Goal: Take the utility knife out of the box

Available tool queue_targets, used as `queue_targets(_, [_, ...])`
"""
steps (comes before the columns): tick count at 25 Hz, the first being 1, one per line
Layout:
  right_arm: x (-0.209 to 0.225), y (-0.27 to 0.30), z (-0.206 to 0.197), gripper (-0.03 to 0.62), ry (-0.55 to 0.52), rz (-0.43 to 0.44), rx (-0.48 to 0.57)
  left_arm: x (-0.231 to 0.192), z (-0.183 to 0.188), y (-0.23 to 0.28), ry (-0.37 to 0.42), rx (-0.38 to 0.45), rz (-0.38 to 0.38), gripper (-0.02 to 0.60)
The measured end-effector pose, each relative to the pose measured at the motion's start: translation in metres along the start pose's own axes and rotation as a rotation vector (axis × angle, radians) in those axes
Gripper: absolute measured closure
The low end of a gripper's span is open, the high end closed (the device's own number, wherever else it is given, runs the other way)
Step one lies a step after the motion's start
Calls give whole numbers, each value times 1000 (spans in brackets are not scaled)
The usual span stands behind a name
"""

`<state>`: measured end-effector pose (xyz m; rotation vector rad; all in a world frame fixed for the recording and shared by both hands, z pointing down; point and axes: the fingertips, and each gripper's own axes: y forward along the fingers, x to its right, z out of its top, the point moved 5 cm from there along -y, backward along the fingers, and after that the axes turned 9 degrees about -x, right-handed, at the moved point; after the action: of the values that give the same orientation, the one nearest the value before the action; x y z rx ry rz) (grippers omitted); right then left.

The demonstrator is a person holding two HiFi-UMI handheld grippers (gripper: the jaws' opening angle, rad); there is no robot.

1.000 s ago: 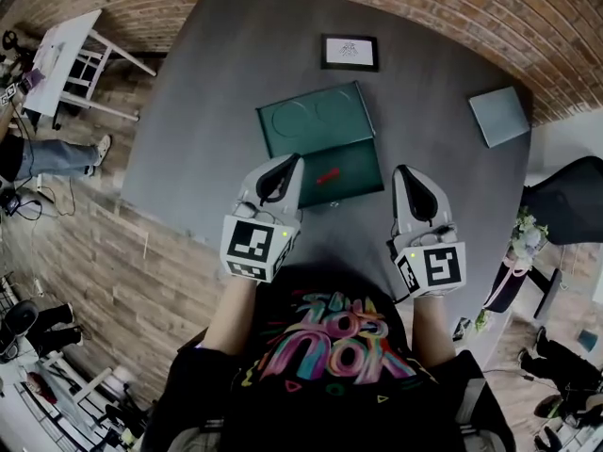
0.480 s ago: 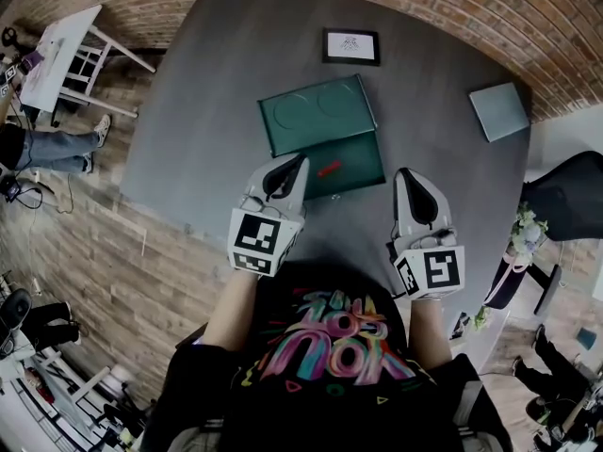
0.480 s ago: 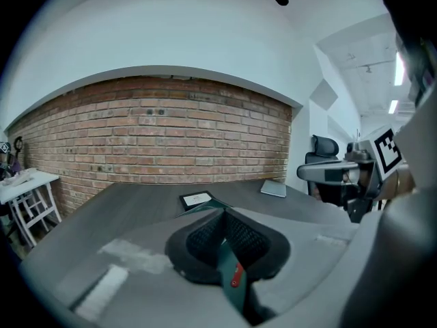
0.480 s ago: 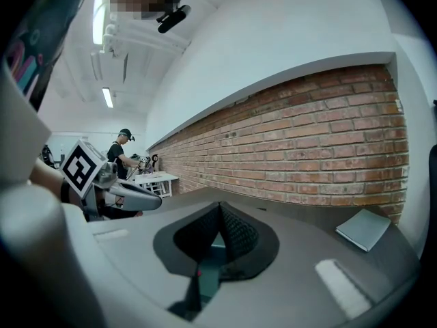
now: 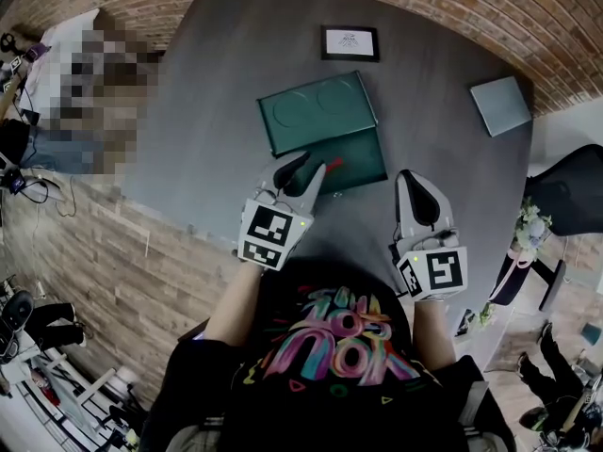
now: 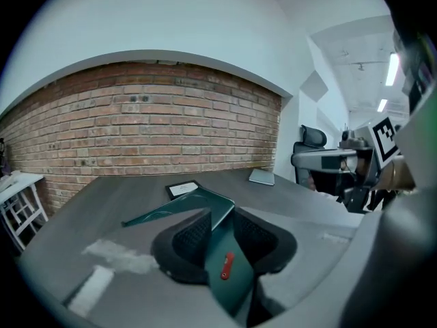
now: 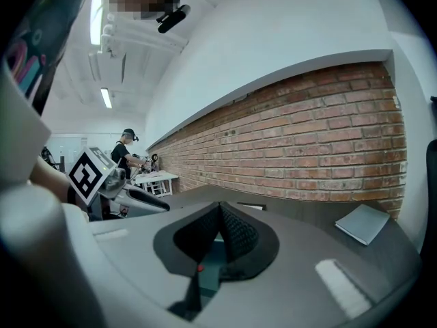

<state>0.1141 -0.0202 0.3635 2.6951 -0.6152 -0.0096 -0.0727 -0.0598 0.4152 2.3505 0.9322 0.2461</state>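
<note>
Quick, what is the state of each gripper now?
Left gripper: open, jaws just opened, gripping nothing; utility knife lies ahead.
Right gripper: shut, empty.

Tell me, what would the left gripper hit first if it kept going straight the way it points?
Probably the tray of the open green box, about where the red utility knife lies, though depth is unclear. On the left gripper the jaws have just been opening, nothing gripped between them.

The left gripper, tilted down, has just been opening its fingers, empty; right gripper closed.
</note>
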Motion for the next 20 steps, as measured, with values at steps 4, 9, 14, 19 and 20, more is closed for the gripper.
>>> queue_targets(4, [2, 2, -3, 594, -2, 5, -2, 7, -6, 12, 29, -53, -45, 469])
queue_targets(9, [6, 2, -2, 595, -3, -4, 14, 16, -11, 29, 62, -103, -100, 439])
queue_targets(14, [12, -3, -9, 595, 19, -15, 7, 27, -20, 53, 128, -198, -153, 406])
queue_targets(19, [19, -5, -15, 594, 35, -18, -6, 30, -32, 76, 129, -287, -188, 400])
queue_targets(20, [21, -5, -16, 595, 35, -17, -10, 30, -33, 81, 129, -304, -189, 400])
